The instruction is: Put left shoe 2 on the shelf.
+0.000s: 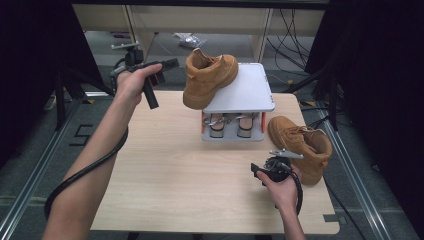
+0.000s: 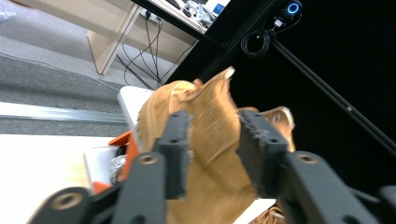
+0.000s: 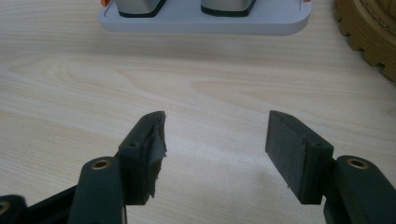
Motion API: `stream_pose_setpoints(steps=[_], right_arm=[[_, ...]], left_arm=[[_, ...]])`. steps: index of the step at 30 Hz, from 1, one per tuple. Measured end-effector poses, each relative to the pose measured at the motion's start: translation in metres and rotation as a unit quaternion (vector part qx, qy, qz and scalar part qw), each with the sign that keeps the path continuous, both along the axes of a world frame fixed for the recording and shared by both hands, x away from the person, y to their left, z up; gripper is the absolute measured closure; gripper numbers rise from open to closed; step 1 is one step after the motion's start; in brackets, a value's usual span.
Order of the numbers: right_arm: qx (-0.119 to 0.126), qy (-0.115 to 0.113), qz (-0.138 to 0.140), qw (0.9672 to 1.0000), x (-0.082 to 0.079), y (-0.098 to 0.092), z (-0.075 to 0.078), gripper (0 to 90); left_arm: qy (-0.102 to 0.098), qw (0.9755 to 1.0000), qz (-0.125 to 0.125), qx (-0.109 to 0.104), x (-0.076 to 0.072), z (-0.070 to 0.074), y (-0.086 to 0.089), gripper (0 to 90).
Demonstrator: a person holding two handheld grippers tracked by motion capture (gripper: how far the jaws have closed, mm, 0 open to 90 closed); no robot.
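wood table | grey floor | black curtains

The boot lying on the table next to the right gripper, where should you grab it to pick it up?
Probably by the ankle collar. The boot rests on the table with its open top towards the right gripper, whose jaws stand open. The collar's thin, soft wall would fit between them, whereas the sole and toe look too wide. Come from above, one jaw inside the opening, one outside.
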State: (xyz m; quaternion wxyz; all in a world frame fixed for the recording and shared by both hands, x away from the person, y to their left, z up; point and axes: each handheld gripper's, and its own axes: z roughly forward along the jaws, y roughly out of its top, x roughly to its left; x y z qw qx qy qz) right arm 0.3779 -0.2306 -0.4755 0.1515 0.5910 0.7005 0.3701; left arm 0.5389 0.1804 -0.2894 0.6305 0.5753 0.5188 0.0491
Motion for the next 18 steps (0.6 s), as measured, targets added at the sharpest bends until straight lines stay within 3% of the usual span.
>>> stream_pose_setpoints(steps=[1,2,3,4,5,6,7,8,9,10,18], right_arm=[[0.0,0.0,0.0,1.0,0.0,0.0,0.0,38.7],[-0.018,-0.01,0.011,0.9997,0.001,-0.003,0.0,38.7],[-0.018,-0.01,0.011,0.9997,0.001,-0.003,0.0,38.7],[-0.009,-0.001,-0.001,1.0,0.0,0.001,0.0,38.7],[-0.009,-0.001,-0.001,1.0,0.0,0.001,0.0,38.7],[-0.009,0.0,0.003,1.0,0.0,0.002,-0.001,38.7],[-0.009,0.0,0.003,1.0,0.0,0.002,-0.001,38.7],[-0.015,-0.007,0.015,0.9998,0.001,0.0,-0.001,38.7],[-0.015,-0.007,0.015,0.9998,0.001,0.0,-0.001,38.7],[-0.014,-0.011,0.018,0.9997,0.002,0.0,-0.003,38.7],[-0.014,-0.01,0.019,0.9997,0.001,0.0,-0.002,38.7]], left_arm=[[0.0,1.0,0.0,0.0,0.0,0.0,0.0,75.3],[0.003,0.9996,-0.011,0.027,-0.006,-0.016,0.005,79.8],[0.003,0.9996,-0.011,0.027,-0.006,-0.016,0.005,84.3],[0.019,0.9986,-0.022,0.044,-0.011,-0.035,0.007,87.0],[0.019,0.9986,-0.022,0.044,-0.011,-0.035,0.007,88.7],[0.033,0.9979,-0.026,0.049,-0.016,-0.053,0.008,89.3],[0.033,0.9979,-0.026,0.049,-0.016,-0.053,0.008,89.4],[0.04,0.9969,-0.031,0.061,-0.02,-0.068,0.006,89.5],[0.04,0.9969,-0.031,0.061,-0.02,-0.068,0.006,89.5],[0.042,0.9961,-0.035,0.07,-0.024,-0.079,0.002,89.6],[0.035,0.9932,-0.055,0.096,-0.029,-0.09,-0.021,89.6]])
